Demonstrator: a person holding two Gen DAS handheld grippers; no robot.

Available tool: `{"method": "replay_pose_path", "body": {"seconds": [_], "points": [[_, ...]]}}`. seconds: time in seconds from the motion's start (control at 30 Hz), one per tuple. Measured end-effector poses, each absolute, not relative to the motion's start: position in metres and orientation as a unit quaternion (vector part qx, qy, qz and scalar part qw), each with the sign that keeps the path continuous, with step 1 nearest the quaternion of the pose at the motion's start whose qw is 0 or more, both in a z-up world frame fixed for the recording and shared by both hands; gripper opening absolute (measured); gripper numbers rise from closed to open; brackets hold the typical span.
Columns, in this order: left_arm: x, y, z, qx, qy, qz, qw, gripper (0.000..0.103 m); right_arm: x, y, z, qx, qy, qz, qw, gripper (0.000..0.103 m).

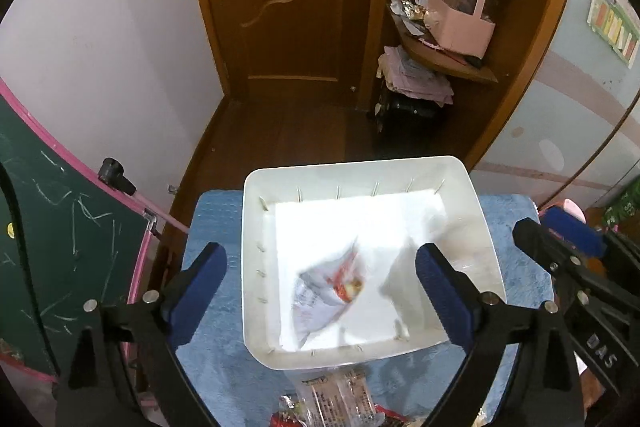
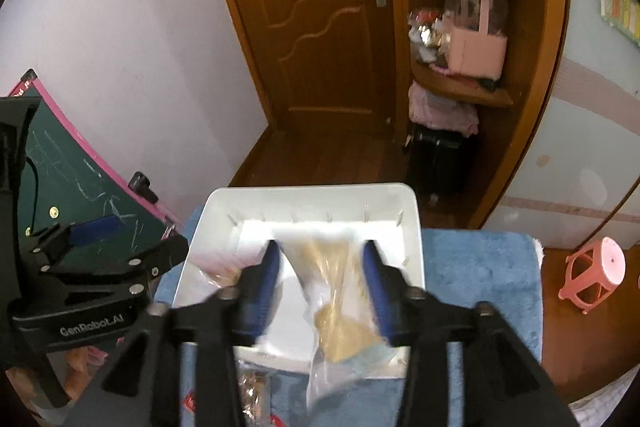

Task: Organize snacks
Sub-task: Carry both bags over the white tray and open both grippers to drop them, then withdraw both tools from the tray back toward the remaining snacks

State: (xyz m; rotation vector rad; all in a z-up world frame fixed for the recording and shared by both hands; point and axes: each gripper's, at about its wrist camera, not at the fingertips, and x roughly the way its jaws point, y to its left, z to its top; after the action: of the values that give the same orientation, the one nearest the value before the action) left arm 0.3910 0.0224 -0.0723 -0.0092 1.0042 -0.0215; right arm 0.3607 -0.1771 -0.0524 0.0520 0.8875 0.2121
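A white bin (image 1: 360, 165) stands on a blue fuzzy mat (image 1: 212, 223). My left gripper (image 1: 320, 255) hangs open over it, jaws spread wide with nothing pressed between the pads. Below them, a blurred white-and-red snack packet (image 1: 332, 291) is inside the bin. My right gripper (image 2: 321, 247) is over the same bin (image 2: 312, 189) with its blue pads apart. A clear bag of tan snacks (image 2: 340, 327) hangs blurred between the pads without touching them, reaching over the bin's near rim. More wrapped snacks (image 1: 340, 399) lie on the mat in front of the bin.
A green chalkboard with a pink frame (image 1: 60, 227) leans at the left. A pink stool (image 2: 596, 275) stands on the floor at the right. Behind the mat are a wooden door (image 1: 288, 7) and a corner shelf holding a pink bag (image 1: 464, 23).
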Motion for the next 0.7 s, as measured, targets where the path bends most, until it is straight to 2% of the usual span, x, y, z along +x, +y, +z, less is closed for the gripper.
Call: {"method": "replay_pose_path", "body": {"seconds": [0.07, 0.3, 0.7], "points": [[0.392, 0.022, -0.075, -0.002, 0.491, -0.008, 0.871, 0.095, 0.357, -0.177, -0.049, 0.024, 0.420, 0.100, 0.902, 0.059], [0.374, 0.022, -0.075, 0.000, 0.492, -0.015, 0.871, 0.095, 0.342, -0.182, -0.048, 0.041, 0.427, 0.099, 0.898, 0.059], [0.287, 0.017, -0.031, 0.046, 0.394, -0.041, 0.917, 0.095, 0.272, -0.192, -0.039, 0.069, 0.426, 0.063, 0.900, 0.059]]}}
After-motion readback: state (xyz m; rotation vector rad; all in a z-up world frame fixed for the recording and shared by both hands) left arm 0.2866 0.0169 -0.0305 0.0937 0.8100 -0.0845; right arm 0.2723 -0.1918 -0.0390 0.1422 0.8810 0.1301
